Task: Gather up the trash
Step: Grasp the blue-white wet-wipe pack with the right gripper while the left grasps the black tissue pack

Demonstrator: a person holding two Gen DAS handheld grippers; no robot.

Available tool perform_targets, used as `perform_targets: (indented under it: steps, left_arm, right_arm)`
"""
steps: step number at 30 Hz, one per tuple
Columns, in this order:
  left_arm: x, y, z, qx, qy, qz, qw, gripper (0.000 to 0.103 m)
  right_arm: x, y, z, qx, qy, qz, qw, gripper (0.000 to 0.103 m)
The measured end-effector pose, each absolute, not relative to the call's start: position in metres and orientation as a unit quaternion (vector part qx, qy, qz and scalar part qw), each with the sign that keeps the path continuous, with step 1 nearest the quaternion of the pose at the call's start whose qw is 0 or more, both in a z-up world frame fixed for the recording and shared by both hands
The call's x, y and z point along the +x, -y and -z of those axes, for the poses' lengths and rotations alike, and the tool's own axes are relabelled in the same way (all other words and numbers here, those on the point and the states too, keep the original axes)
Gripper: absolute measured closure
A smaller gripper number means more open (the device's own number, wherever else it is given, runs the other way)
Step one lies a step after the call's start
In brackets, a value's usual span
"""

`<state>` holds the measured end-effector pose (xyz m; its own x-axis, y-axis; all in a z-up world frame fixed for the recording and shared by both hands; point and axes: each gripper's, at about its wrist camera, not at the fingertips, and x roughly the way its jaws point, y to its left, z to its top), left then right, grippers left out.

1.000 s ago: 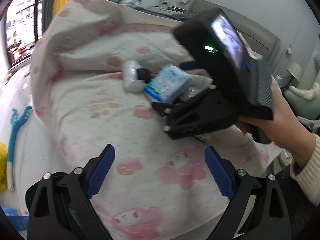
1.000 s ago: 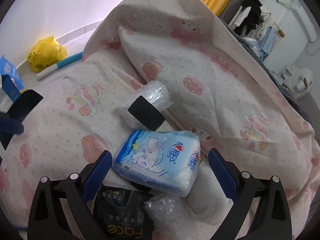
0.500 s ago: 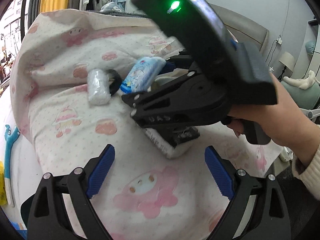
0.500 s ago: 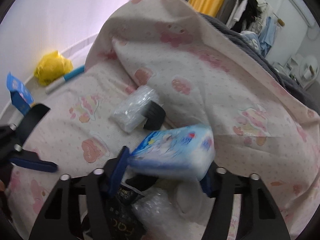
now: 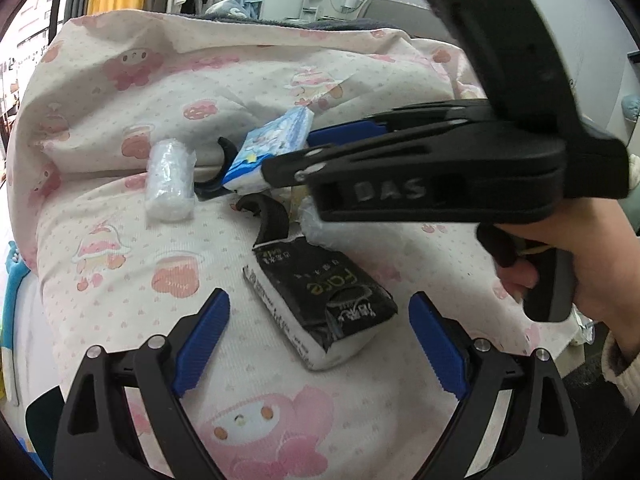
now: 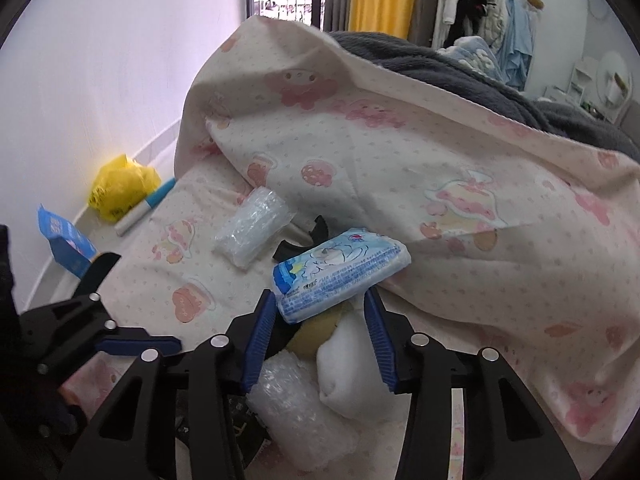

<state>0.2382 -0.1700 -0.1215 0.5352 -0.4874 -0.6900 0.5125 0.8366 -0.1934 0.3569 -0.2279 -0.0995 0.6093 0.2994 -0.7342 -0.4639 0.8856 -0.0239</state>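
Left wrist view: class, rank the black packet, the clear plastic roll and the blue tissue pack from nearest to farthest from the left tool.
1. Black packet: between the open fingers of the left tool, on the bed.
2. Clear plastic roll: farther up, to the left.
3. Blue tissue pack: farthest, gripped in the right tool.

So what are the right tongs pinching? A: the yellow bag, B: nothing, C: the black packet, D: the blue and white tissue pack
D: the right tongs are closed on the blue and white tissue pack, holding it above the bed, while the black packet lies untouched on the sheet.
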Motion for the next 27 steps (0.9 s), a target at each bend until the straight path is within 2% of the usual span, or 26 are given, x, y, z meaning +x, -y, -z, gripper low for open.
perform_targets:
  steps: [3, 7, 15, 18, 27]
  left_arm:
    - [0.251, 0.170, 0.125, 0.011, -0.396, 0.276, 0.876, 0.018]
    - [0.262, 0.171, 0.128, 0.002, -0.404, 0.273, 0.873, 0.031]
    - [0.256, 0.158, 0.123, -0.021, -0.404, 0.278, 0.871, 0.045]
    - [0.250, 0.156, 0.120, -0.015, -0.400, 0.281, 0.872, 0.048]
    - [0.225, 0.133, 0.112, -0.003, -0.390, 0.300, 0.870, 0.051]
  right_arm:
    - [0.358, 0.235, 0.102, -0.076, -0.392, -0.224, 0.889, 0.057]
    - [0.363, 0.246, 0.108, -0.019, -0.406, -0.240, 0.881, 0.057]
    - [0.374, 0.250, 0.112, 0.064, -0.419, -0.252, 0.870, 0.057]
    - [0.377, 0.251, 0.112, 0.093, -0.419, -0.252, 0.868, 0.050]
    - [0.388, 0.266, 0.111, 0.167, -0.416, -0.229, 0.864, 0.049]
